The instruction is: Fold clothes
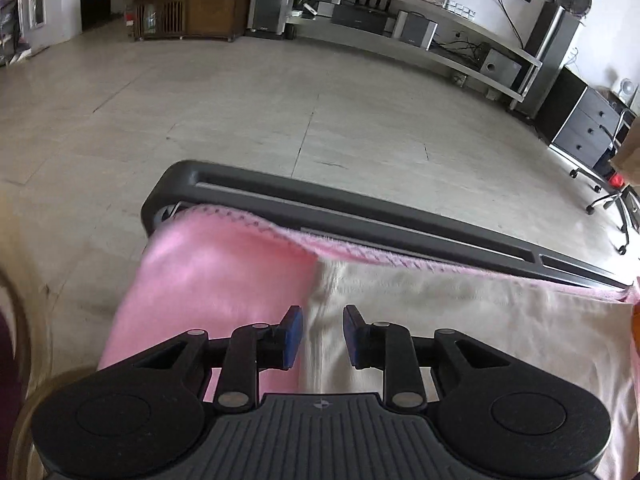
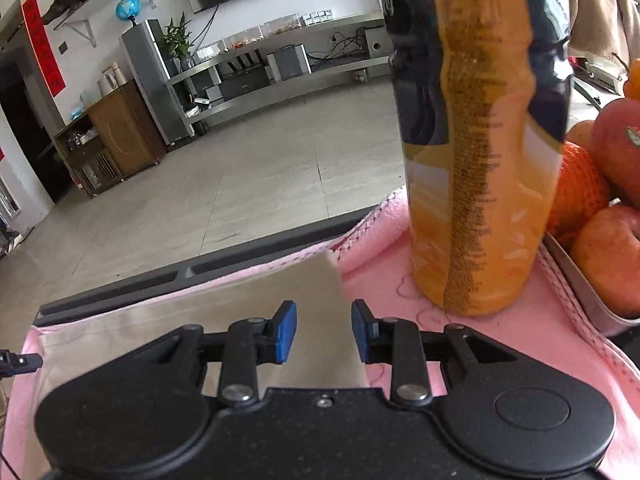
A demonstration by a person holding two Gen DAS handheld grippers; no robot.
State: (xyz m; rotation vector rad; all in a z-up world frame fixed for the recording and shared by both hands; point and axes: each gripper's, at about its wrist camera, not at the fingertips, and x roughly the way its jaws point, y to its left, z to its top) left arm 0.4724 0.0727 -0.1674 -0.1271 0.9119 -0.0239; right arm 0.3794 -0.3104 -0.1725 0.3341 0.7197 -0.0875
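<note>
Cream cloth (image 1: pixel 460 320), smooth and flat on fuzzy pink towel (image 1: pixel 208 276) (both grippers' jaws apart, empty).

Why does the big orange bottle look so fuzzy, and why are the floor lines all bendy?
Right wrist view: the orange bottle stands very close to the lens, so its print is out of focus. Left wrist view: the fisheye lens curves the floor and the shelf; the pink towel looks slightly washed out by daylight.

left wrist: low, close, forward | right wrist: same | shared: pink cloth (image 1: pixel 208 276)
</note>
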